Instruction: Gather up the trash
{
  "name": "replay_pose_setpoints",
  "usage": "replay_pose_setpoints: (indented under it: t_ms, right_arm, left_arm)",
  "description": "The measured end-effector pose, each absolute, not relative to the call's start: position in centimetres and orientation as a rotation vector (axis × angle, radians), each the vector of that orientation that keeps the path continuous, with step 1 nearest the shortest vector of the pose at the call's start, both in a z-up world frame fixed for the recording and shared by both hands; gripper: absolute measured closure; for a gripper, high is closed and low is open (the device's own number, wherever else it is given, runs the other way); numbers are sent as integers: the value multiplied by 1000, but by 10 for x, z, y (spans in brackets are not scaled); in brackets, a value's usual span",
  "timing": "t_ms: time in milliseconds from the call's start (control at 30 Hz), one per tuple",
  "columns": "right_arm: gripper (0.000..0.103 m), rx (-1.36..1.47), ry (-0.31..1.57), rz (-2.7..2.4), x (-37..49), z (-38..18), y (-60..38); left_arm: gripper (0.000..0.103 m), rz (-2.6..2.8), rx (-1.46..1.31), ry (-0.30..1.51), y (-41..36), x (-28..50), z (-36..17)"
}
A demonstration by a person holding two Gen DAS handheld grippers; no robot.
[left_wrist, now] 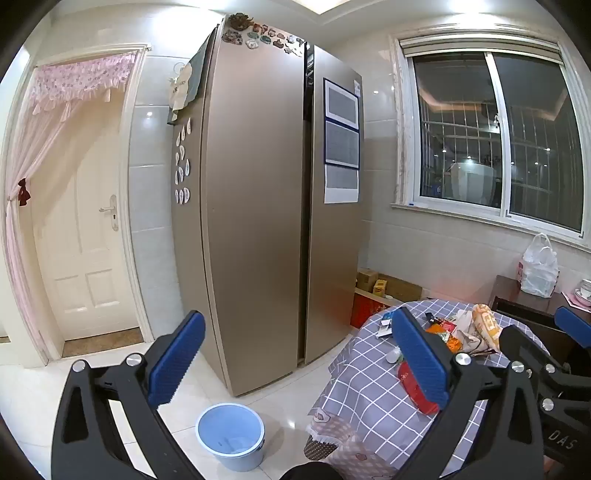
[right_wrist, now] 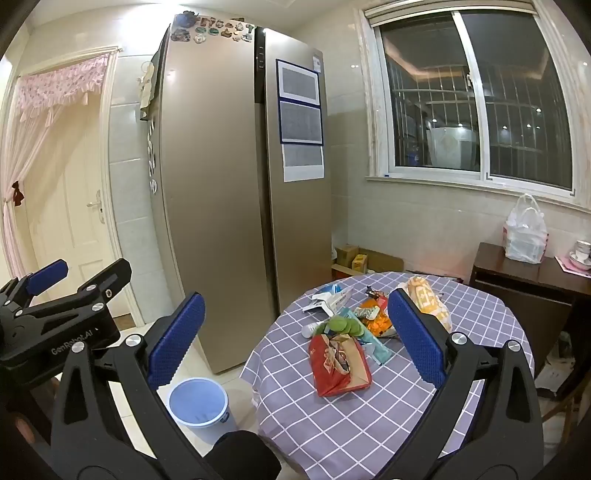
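Below, blue bucket (left_wrist: pixel 229 435) sits beside red wrapper (right_wrist: pixel 338 363).

- Bright, even indoor light from recessed ceiling panels (left_wrist: pixel 476 5); the dark sliding window (left_wrist: pixel 495 136) mirrors them (night outside).
- Small glare spots on glossy white wall tiles (left_wrist: pixel 147 155) and the champagne-coloured steel refrigerator (right_wrist: pixel 218 184).
- Strong fisheye bowing; corners vignette to black.
- Focus sharp throughout; soft shadows on the pale floor tiles (left_wrist: pixel 29 391).
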State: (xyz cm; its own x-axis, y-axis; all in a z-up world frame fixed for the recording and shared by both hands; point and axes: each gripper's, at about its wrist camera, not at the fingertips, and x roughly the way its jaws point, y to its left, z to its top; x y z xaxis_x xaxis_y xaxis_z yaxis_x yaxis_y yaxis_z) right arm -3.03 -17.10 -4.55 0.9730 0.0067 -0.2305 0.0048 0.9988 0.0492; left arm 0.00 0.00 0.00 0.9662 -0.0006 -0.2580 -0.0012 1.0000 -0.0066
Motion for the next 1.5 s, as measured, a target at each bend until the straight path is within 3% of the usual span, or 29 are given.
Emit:
replay_pose_setpoints:
  t_ms: [1500]
  right_arm:
    - [6,59,225,4,-32,-46,-175]
  left_arm:
    - [4,-18,-4,260,-23,2,-8]
